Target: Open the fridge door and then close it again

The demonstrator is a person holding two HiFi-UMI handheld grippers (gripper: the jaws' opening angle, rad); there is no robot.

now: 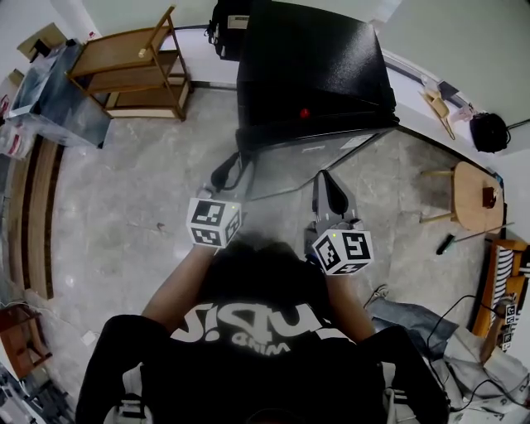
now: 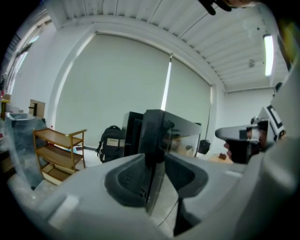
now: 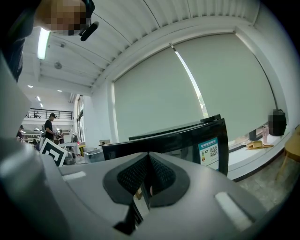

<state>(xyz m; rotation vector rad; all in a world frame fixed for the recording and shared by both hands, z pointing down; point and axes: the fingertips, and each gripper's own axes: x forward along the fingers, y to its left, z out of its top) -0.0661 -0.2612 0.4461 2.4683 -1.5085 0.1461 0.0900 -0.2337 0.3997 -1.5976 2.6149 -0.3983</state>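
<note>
The black fridge (image 1: 310, 66) stands just ahead of me, and its glass door (image 1: 339, 153) is swung out toward me. My left gripper (image 1: 230, 172) is shut on the door's free left edge; in the left gripper view that dark edge (image 2: 157, 133) runs upright between the two pads of the left gripper (image 2: 154, 164). My right gripper (image 1: 331, 189) is held close in front of the door glass, near its middle, with its fingers together. In the right gripper view the right gripper (image 3: 149, 161) has its pads meeting, nothing held, and the fridge (image 3: 187, 140) lies beyond.
A wooden shelf unit (image 1: 132, 70) and a black backpack (image 1: 224, 25) stand at the back left. Wrapped boxes (image 1: 50, 91) line the left wall. A round wooden table (image 1: 476, 195) is at the right, with clothes and cables (image 1: 414, 323) on the floor beside me.
</note>
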